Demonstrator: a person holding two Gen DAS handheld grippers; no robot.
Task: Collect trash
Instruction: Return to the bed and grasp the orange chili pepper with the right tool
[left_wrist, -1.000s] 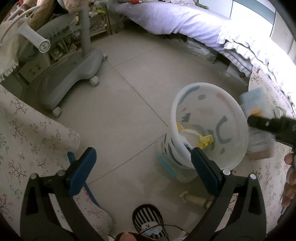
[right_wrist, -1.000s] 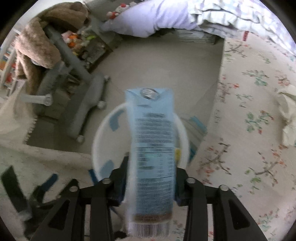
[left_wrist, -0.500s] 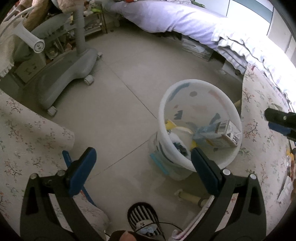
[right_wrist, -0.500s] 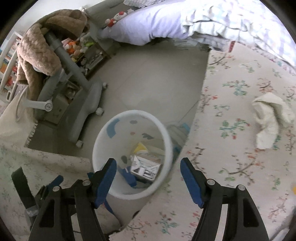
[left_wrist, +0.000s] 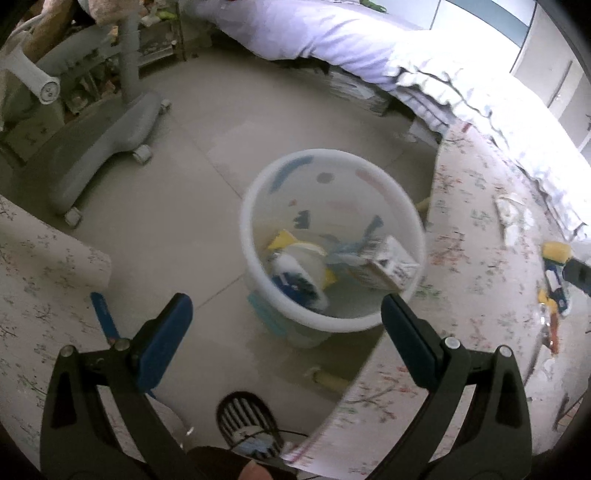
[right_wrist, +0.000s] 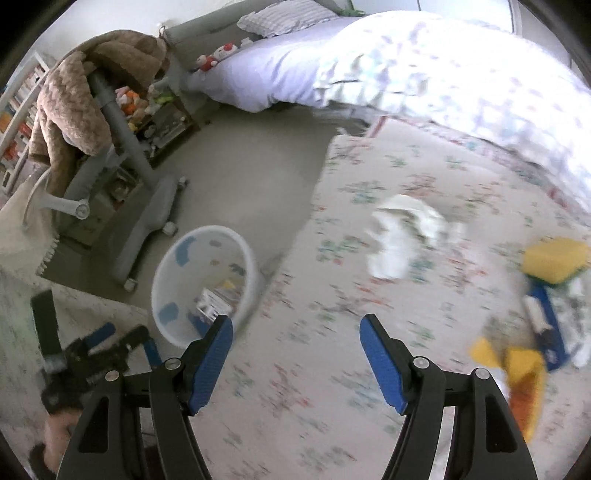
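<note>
A white trash bin (left_wrist: 332, 192) stands on the floor beside a floral-covered table (left_wrist: 472, 266). Inside it lie a carton (left_wrist: 388, 266) and other trash. My left gripper (left_wrist: 284, 332) is open and empty above the bin's near side. My right gripper (right_wrist: 295, 354) is open and empty over the floral table (right_wrist: 369, 295), with the bin (right_wrist: 207, 240) to its left. On the table lie a crumpled white tissue (right_wrist: 402, 232), a yellow sponge (right_wrist: 554, 258), a blue packet (right_wrist: 546, 325) and yellow wrappers (right_wrist: 517, 369).
A grey wheeled chair base (left_wrist: 107, 140) stands on the floor at the left. A bed (left_wrist: 332, 33) with a purple cover runs along the back. A second floral surface (left_wrist: 40, 266) is at the left. A small striped fan (left_wrist: 247, 417) sits on the floor below.
My right gripper opened and let go of the carton, which fell into the bin. It then swung right over the floral table. My left gripper drew back slightly.
</note>
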